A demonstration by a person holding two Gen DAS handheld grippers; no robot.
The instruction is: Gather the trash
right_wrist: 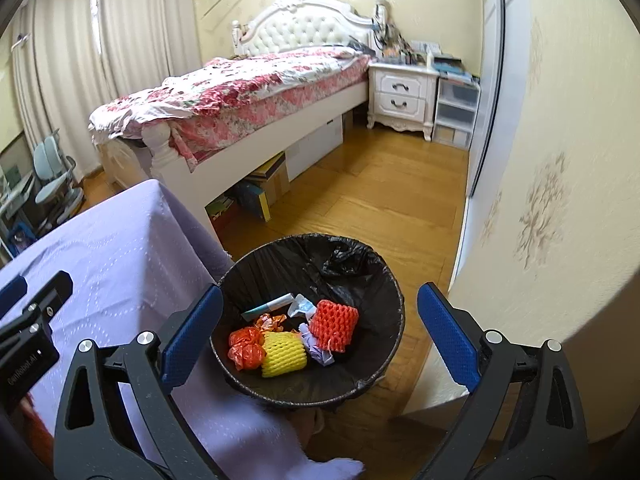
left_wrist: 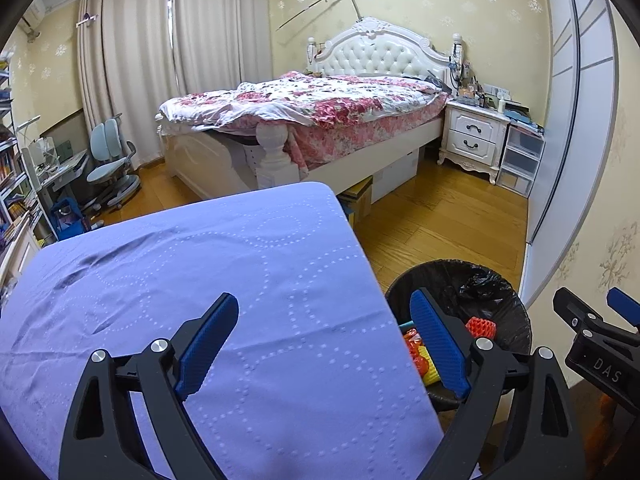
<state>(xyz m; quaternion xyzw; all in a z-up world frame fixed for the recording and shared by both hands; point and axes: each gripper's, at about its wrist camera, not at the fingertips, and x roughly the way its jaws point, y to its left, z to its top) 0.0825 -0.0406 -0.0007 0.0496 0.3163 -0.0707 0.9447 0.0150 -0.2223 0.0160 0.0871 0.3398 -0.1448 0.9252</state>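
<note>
My left tool [left_wrist: 324,344] stands wide, its ribbed blue pads apart with nothing between them, over the table [left_wrist: 200,280], which is draped in a lilac cloth stitched with dotted rings and lightly creased. My right tool [right_wrist: 320,336] is just as wide and empty, hanging above the round bin [right_wrist: 394,280] beside the table's edge on the wooden floor [right_wrist: 380,200]. The bin is lined with a crinkled, glossy black bag [right_wrist: 344,264]. In its bottom lies the trash: a red foam net sleeve [right_wrist: 334,322], a yellow foam net sleeve [right_wrist: 284,354] touching it, crumpled orange plastic [right_wrist: 246,350], a wad of pale purple tissue [right_wrist: 320,350] and a flat teal-and-white wrapper [right_wrist: 268,306].
</note>
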